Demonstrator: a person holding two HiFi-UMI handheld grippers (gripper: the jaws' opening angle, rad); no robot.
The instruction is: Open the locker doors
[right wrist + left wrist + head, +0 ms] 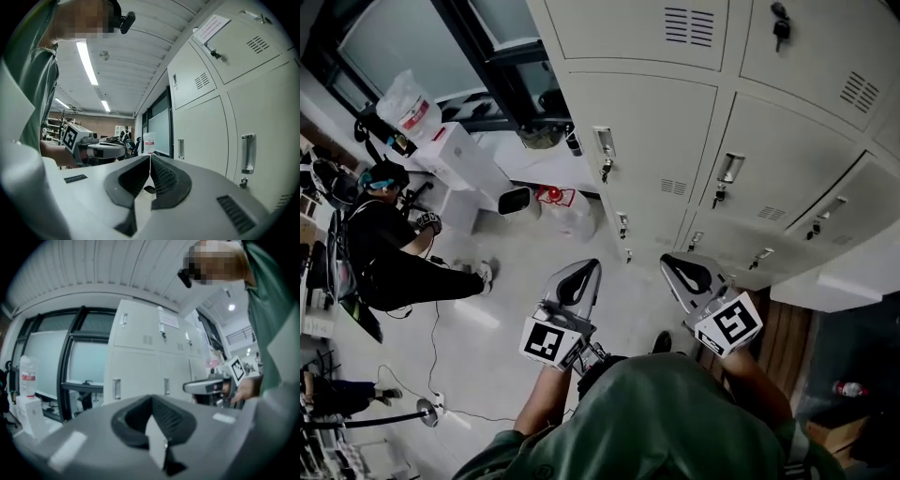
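The locker doors [647, 131] are seen shut across the upper right of the head view, each fitted with a handle [605, 142]. Near them, untouching, the left gripper [584, 270] and right gripper [677, 265] are held side by side, each one's 2 jaws pressed together on nothing.

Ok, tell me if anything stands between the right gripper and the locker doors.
Nothing visible does. The right gripper, jaws shut and empty, is held short of the closed locker doors with only open air between; the left gripper is beside it.
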